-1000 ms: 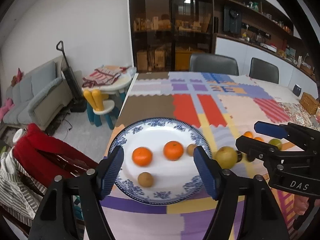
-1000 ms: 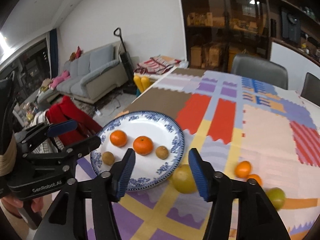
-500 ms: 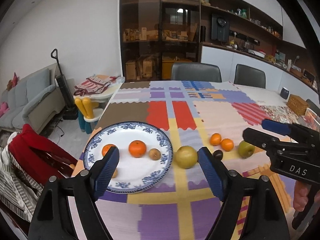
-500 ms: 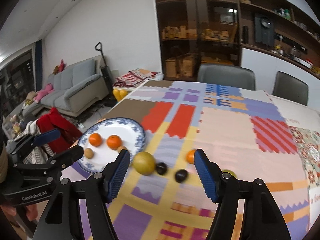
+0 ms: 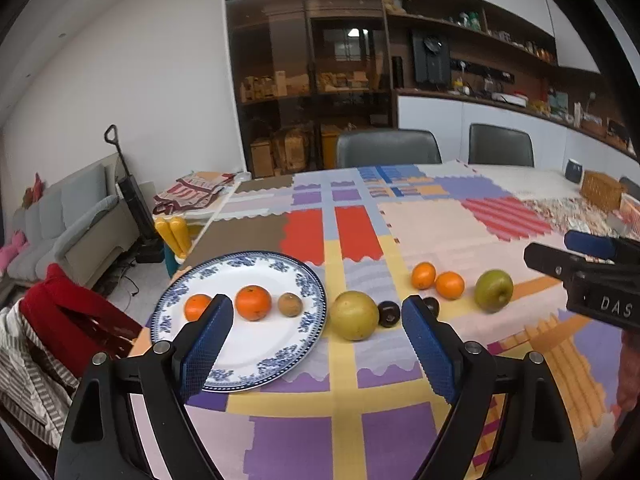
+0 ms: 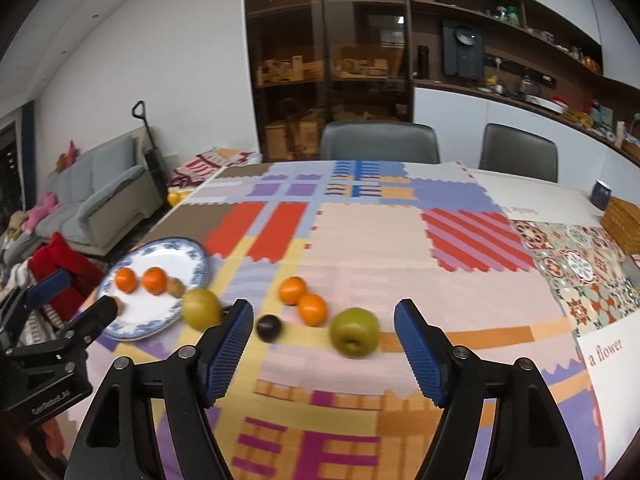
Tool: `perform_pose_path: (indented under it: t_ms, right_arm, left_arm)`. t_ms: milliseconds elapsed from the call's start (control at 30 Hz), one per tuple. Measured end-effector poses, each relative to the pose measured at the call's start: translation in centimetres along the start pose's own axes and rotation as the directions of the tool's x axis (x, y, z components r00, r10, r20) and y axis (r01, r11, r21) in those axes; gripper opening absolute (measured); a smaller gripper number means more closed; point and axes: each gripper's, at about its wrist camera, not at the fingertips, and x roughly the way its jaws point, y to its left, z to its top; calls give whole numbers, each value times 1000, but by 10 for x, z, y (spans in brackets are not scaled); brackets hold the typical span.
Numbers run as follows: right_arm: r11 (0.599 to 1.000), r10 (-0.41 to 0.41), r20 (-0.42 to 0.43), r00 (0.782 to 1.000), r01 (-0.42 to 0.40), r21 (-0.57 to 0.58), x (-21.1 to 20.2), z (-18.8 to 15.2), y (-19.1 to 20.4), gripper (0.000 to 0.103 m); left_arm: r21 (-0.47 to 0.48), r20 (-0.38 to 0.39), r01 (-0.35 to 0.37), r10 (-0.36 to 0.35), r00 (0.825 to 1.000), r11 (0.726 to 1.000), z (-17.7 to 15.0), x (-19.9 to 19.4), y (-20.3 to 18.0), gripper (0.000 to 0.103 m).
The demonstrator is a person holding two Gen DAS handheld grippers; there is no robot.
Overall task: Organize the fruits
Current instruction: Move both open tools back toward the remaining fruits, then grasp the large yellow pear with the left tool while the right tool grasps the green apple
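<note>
A blue-and-white plate (image 5: pixel 256 364) at the table's left holds two oranges (image 5: pixel 253 302) and brown kiwis (image 5: pixel 289 304). Right of it on the cloth lie a yellow pear (image 5: pixel 353 315), two dark plums (image 5: pixel 388 313), two more oranges (image 5: pixel 449 285) and a green apple (image 5: pixel 493 290). My left gripper (image 5: pixel 316 340) is open and empty, above the plate's right edge and the pear. My right gripper (image 6: pixel 323 344) is open and empty, with the green apple (image 6: pixel 354 331), a plum (image 6: pixel 269 328) and oranges (image 6: pixel 312 309) just ahead between its fingers. The plate (image 6: pixel 132 330) shows at its left.
The table carries a colourful patchwork cloth (image 5: pixel 424 224). Two grey chairs (image 5: pixel 387 153) stand at the far side. A wicker basket (image 5: pixel 600 190) and a dark cup (image 5: pixel 573 170) sit far right. A red garment on a chair (image 5: pixel 68 320) is off the table's left edge.
Both grippers have pulled back and swung right. The left moved from over the plate toward the pear. The right moved from the plate edge to face the apple. Both stayed open.
</note>
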Motion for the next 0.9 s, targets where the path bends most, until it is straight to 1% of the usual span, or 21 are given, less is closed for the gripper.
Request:
perform_pose_path:
  t_ms: [67,200,433,467,500,600,633,733,900]
  right_arm:
    - [1000,-16,-5,1000,16,13,6,-2,-6,73]
    - [999,-22,-23,999,22,26,17,-7,-12,74]
    - [999,-23,-101,995,28,46,48,-19,-20,74]
    - [998,-24,-106,994,30,50,51,-21,-21,73]
    - [998,-25,-110,994,31,52,53,-21,-22,73]
    - [998,-33,-129,991,40,53,62,-25,-24,74]
    - [998,-32,-138,990,40,57,66,-26,-25,74]
    - [997,-27,-159,987,38,68,75,-28,-25,73]
    - [996,-27,-179,983,41,77,86,-30,-23,73]
  left_arm:
    - [7,-3,11,-11,1000,1000,-2,6,-2,86]
    - [19,-31,35,-34,999,999,-6,24,-6,86]
    - [46,-80,66,-62,995,997,-12,55,-15,84]
    - [49,-89,73,-69,994,996,-13,59,-16,83]
    - [51,-98,84,-79,992,995,-14,62,-16,80]
    - [51,-126,103,-96,987,993,-17,74,-16,76]
    - [47,-134,109,-102,986,993,-17,76,-16,72]
    - [34,-156,127,-120,980,991,-18,85,-14,66]
    - [-5,-171,152,-150,974,988,-16,96,-9,63]
